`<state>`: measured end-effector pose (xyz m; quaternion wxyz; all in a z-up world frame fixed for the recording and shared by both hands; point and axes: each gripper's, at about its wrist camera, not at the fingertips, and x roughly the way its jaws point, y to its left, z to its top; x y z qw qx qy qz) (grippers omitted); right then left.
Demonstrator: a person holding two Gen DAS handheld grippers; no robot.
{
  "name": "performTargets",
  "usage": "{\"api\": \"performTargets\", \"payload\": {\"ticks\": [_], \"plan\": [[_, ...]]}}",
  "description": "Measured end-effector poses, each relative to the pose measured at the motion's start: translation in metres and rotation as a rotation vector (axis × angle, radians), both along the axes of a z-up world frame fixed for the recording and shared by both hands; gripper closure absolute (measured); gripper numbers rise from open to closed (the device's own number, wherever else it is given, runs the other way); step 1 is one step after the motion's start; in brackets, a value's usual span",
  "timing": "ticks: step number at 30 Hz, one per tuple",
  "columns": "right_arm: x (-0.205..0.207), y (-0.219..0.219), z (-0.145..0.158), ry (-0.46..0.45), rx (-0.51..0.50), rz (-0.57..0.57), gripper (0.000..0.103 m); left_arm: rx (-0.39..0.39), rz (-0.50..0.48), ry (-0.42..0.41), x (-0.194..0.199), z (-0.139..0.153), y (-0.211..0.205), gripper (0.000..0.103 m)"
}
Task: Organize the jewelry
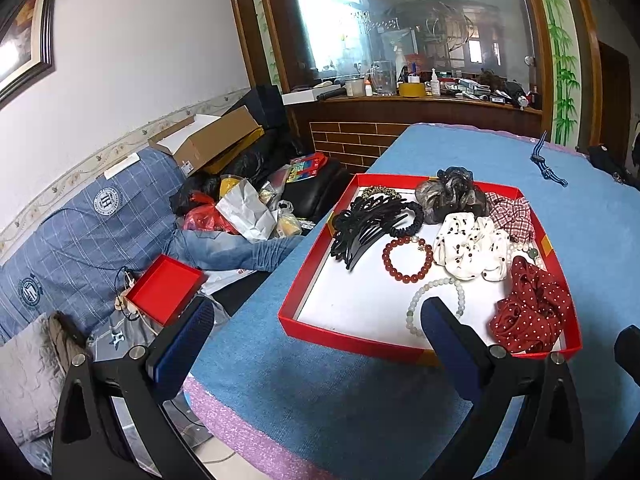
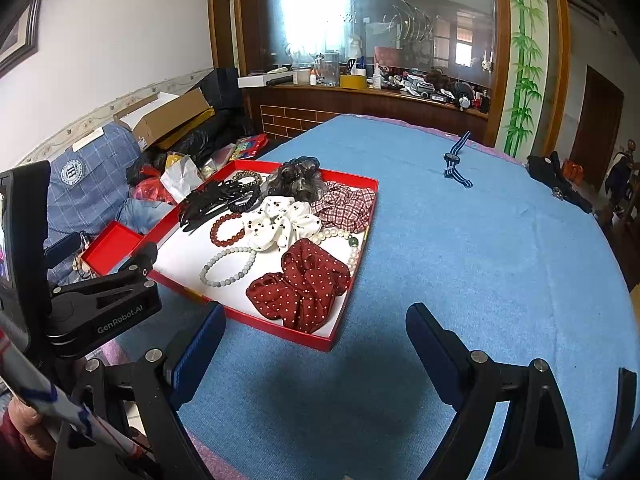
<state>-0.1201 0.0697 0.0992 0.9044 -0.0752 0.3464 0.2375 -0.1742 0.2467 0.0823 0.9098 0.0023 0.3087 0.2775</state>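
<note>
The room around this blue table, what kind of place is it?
Most likely a lived-in home, a living or dining room. A sofa piled with bags and a cardboard box stands beside the table, and a wooden counter under a large etched mirror is crowded with bottles and household clutter.

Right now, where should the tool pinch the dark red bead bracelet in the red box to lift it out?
Pinch the red bead bracelet on its near arc, coming straight down from above. It lies flat as an open ring on the white floor of the red box, and that side looks bare. The far side sits close to the black hair comb and the white scrunchie, so a pinch there would probably snag them.
</note>
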Motion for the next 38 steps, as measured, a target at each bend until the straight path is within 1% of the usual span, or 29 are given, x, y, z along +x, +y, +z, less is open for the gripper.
{"api": "performTargets", "payload": {"ticks": [5, 32, 34, 36, 38], "plan": [[0.0, -0.001, 0.0, 0.001, 0.003, -0.001, 0.009, 0.011, 0.002, 0.001, 0.0, 0.0, -0.002, 0.0], [0.002, -0.004, -0.004, 0.013, 0.006, -0.023, 0.009, 0.021, -0.006, 0.001, -0.001, 0.002, -0.004, 0.0], [0.004, -0.013, -0.003, 0.016, 0.019, -0.045, 0.009, 0.032, -0.022, 0.001, 0.0, 0.007, -0.008, 0.0], [0.007, -0.028, -0.002, 0.023, 0.041, -0.087, 0.009, 0.059, -0.07, -0.021, -0.001, 0.016, -0.02, 0.0], [0.014, -0.054, -0.002, 0.037, 0.055, -0.17, 0.009, 0.094, -0.152, -0.051, -0.003, 0.028, -0.041, 0.0]]}}
